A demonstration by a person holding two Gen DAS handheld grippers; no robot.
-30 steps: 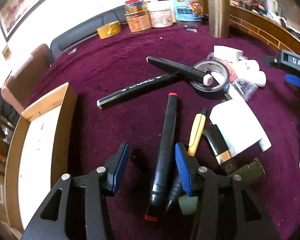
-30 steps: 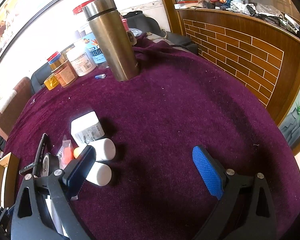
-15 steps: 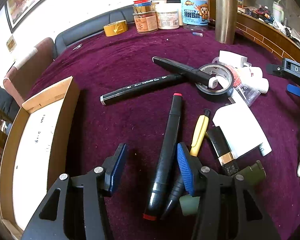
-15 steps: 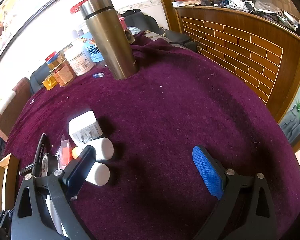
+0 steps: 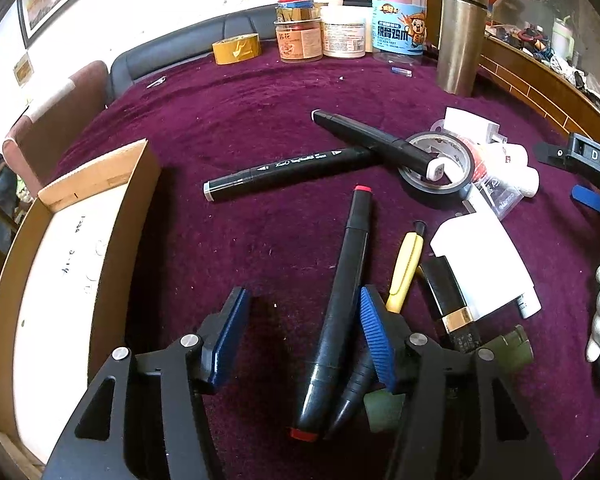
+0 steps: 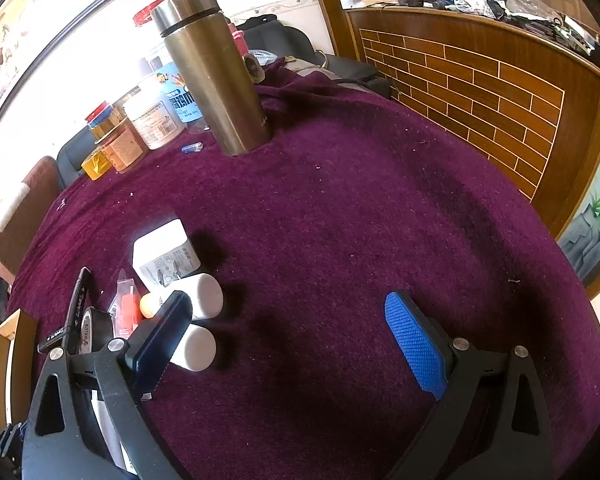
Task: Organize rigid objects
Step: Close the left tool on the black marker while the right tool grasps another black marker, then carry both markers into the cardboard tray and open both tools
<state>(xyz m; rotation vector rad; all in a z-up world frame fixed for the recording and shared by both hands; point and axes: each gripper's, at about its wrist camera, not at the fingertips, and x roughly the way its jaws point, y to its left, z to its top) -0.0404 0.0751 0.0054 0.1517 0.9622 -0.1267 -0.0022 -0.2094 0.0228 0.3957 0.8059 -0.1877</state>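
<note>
Nothing sits in my cardboard box (image 5: 112, 184) yet; every marker lies loose. My left gripper (image 5: 300, 336), jaws just widening, straddles the red-capped marker (image 5: 342, 312) unclamped, and my right gripper (image 6: 296, 336) gapes empty.

It looked like a lived-in home room: a round table under purple cloth (image 6: 340, 220), a framed painting (image 6: 28, 40), a sofa (image 5: 172, 56), food jars (image 5: 300, 36) and a cluttered wooden counter (image 6: 480, 72).
</note>
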